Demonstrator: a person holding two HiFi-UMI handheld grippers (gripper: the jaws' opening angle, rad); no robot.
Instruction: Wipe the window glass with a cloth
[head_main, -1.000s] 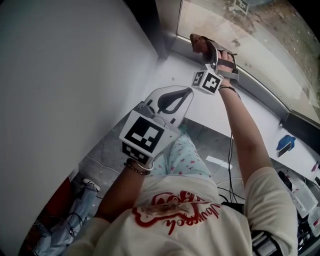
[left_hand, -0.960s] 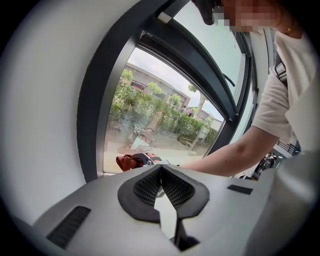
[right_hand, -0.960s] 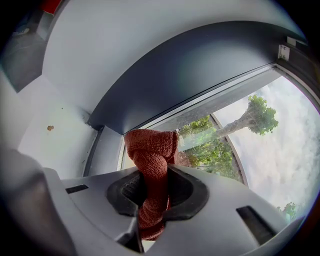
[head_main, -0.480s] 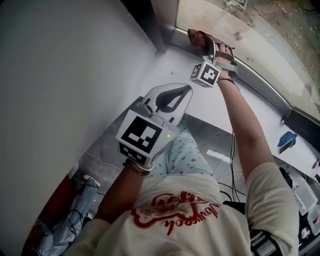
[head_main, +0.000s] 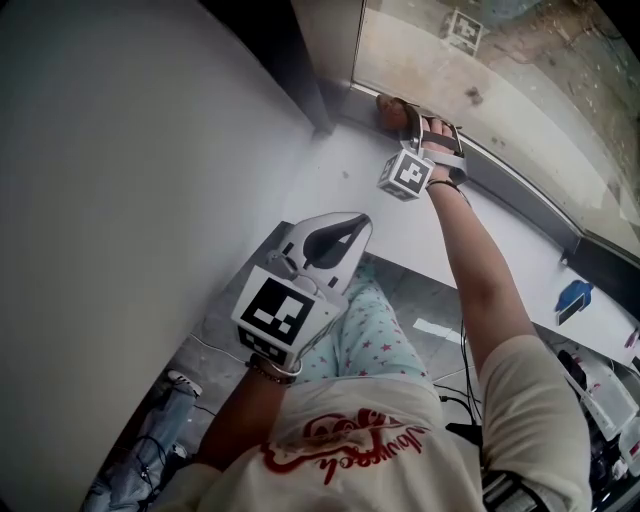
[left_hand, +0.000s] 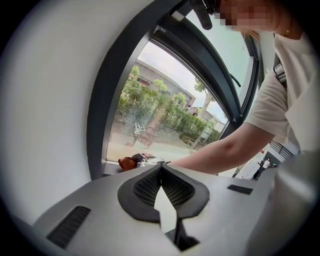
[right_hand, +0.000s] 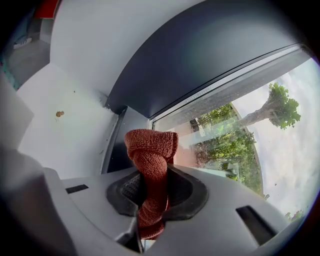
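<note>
Cloth at the window's lower corner
The right claw (right_hand: 151, 176) pinches the rust-red cloth (right_hand: 150, 147) by the window glass (head_main: 470, 60); the left claw (left_hand: 161, 167), pressed together and empty, hangs well apart.

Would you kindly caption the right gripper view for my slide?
Right hand-held gripper clamps a rust-red cloth near the lower corner of the window glass.

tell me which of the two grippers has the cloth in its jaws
The right gripper: its jaws clamp the rust-red cloth up near the window glass. The left gripper is shut with nothing between its jaws.
</note>
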